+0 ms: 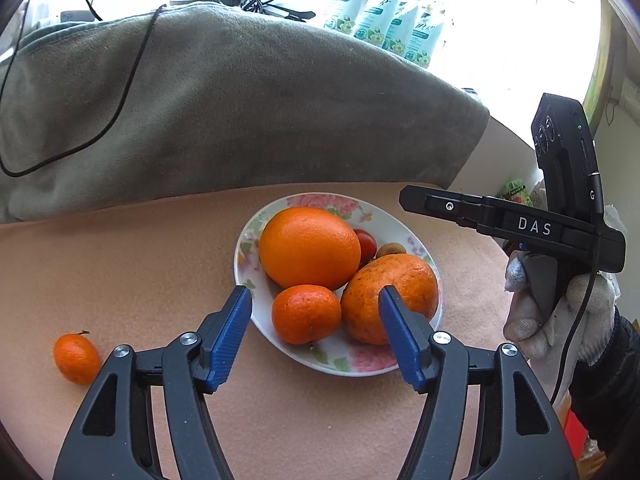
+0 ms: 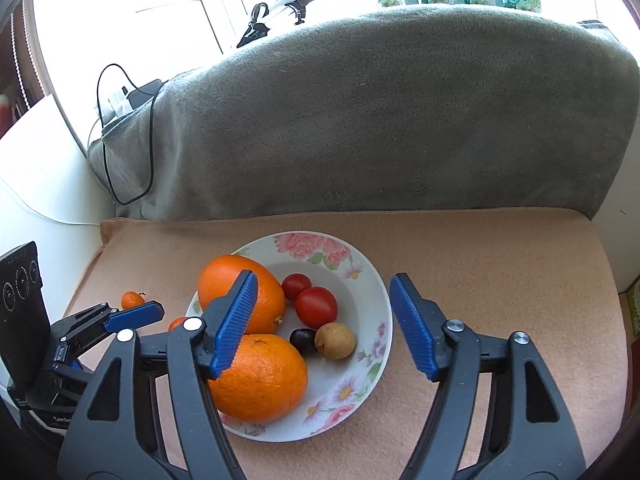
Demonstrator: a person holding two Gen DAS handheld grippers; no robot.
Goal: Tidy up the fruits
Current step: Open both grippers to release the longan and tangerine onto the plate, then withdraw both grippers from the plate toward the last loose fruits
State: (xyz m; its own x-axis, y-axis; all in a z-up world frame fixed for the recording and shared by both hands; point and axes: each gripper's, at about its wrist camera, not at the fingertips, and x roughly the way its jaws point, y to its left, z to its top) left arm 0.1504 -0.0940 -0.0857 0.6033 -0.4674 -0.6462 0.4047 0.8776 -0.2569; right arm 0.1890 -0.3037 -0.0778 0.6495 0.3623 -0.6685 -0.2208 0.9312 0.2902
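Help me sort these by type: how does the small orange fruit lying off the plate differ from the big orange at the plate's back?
The small orange fruit lies alone on the peach mat, while the big orange sits in the floral plate. The first is far smaller and oval with a stem; the second is rounder. Both are orange-skinned citrus.

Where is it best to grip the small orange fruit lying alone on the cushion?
Probably across the short middle of the small orange fruit, coming from above with the open left gripper. It lies lengthwise, apart from the plate, so both sides are free.
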